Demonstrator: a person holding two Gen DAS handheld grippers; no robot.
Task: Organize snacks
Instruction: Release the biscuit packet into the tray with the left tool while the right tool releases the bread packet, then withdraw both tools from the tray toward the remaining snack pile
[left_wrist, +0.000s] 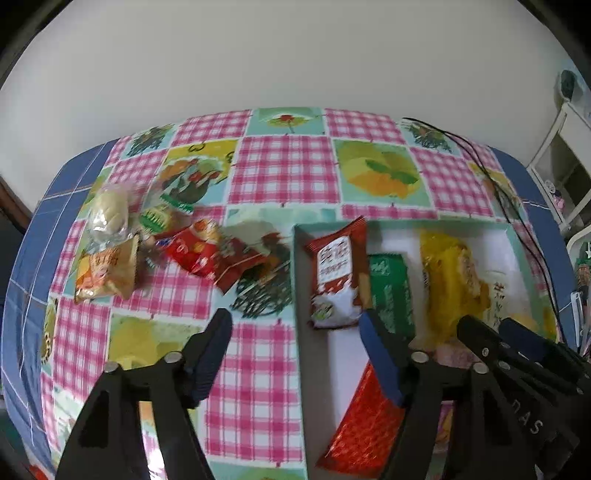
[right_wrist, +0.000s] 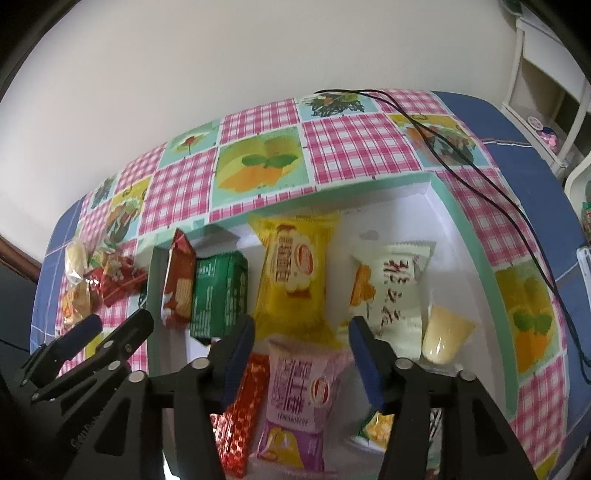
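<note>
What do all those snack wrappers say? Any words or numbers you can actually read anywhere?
"NAS": pale letters, likely cut off, on the right hand-held gripper.
Chinese characters, too blurred to read: brown-red packet, yellow packet, cream packet, pink packet, green packet.
Embossed lettering on the left hand-held gripper: too blurred.
No numbers readable.
</note>
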